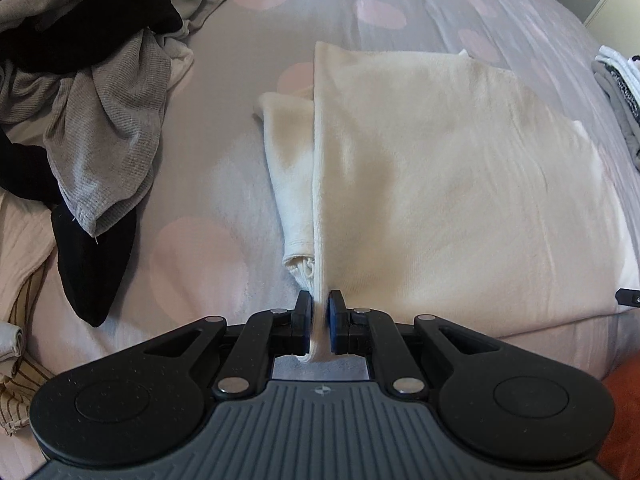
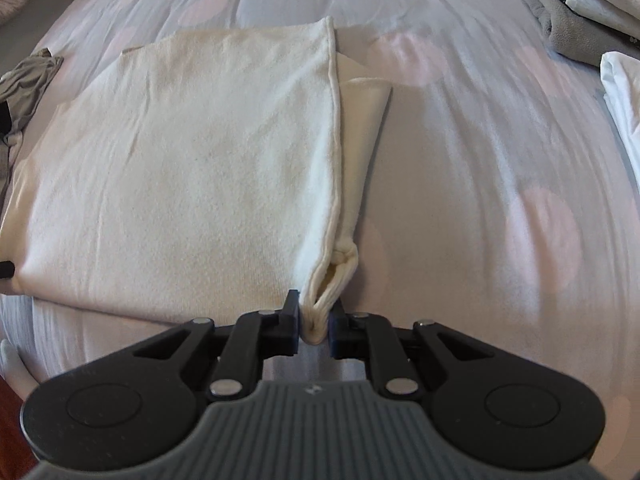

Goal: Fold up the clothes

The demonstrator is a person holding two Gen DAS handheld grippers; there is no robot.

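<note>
A cream white garment lies spread on the bed, folded over itself, with a sleeve sticking out on its left side. My left gripper is shut on the garment's near left corner, a thin strip of cloth pinched between the pads. In the right wrist view the same garment fills the left half, and a sleeve shows under its right edge. My right gripper is shut on the near right corner, where the doubled hem bunches between the fingers.
A pile of grey and black clothes lies at the left, with striped beige cloth below it. Folded white and grey items are stacked at the right. The bedcover is pale lilac with pink spots.
</note>
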